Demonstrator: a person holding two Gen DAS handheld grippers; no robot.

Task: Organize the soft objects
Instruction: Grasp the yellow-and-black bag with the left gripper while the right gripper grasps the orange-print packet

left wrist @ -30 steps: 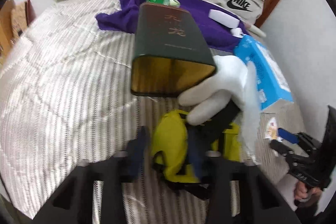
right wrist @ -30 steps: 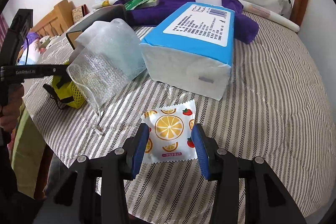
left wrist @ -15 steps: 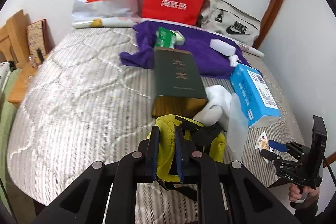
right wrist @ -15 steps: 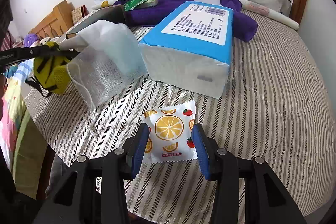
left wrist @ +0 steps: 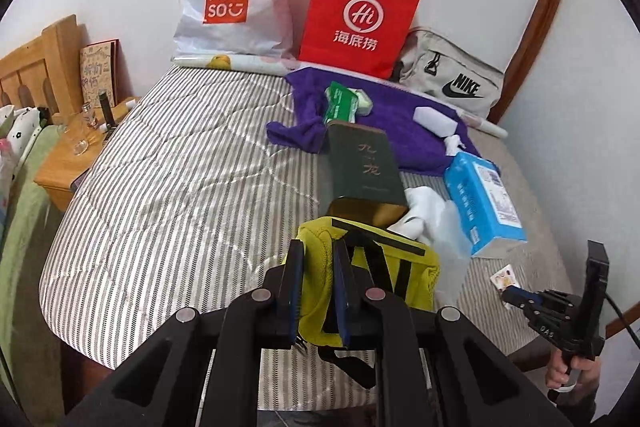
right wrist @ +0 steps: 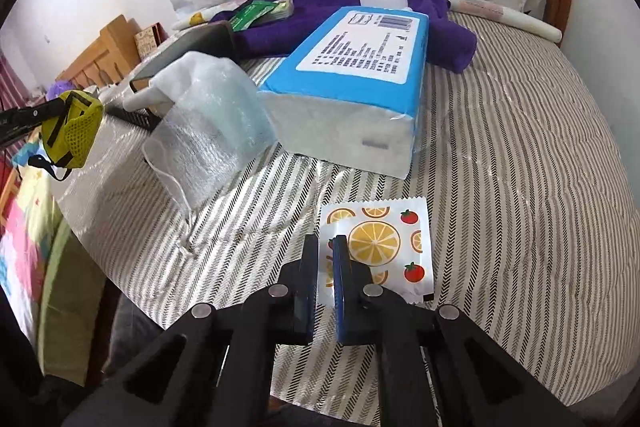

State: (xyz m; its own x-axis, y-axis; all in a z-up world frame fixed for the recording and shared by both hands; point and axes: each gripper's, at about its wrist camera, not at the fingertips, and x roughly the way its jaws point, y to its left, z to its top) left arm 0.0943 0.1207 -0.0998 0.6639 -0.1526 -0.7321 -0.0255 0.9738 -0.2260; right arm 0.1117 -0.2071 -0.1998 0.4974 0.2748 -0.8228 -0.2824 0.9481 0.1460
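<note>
From the left wrist camera, the left gripper [left wrist: 316,291] is clamped on a fold of the yellow mesh pouch with black straps [left wrist: 372,263], which hangs at the near edge of the grey striped mattress [left wrist: 172,187], lifted rather than lying flat, as far as I can judge. At twelve o'clock from the pouch sits the dark green rectangular tin box [left wrist: 364,167], open end facing the camera; at two o'clock a white fabric glove [left wrist: 420,207] lies against it, then the blue plastic-wrapped tissue pack [left wrist: 484,199]. Farther at twelve, a purple towel [left wrist: 404,131] carries a small green packet [left wrist: 340,103] (nothing gathered there looks sorted yet). From the right wrist camera, the right gripper [right wrist: 327,267] has its jaws drawn nearly together over the left edge of the white sachet printed with orange slices [right wrist: 384,247]; a sliver of sachet shows between them, but I cannot tell whether they grip it. At ten o'clock stands a translucent bubble-wrap bag [right wrist: 208,131], and at nine the pouch [right wrist: 76,131] hangs in the other tool. Judged from this, the task is early: one soft item is in hand, perhaps a second, while glove, towel, tissues and bubble wrap remain scattered.
</note>
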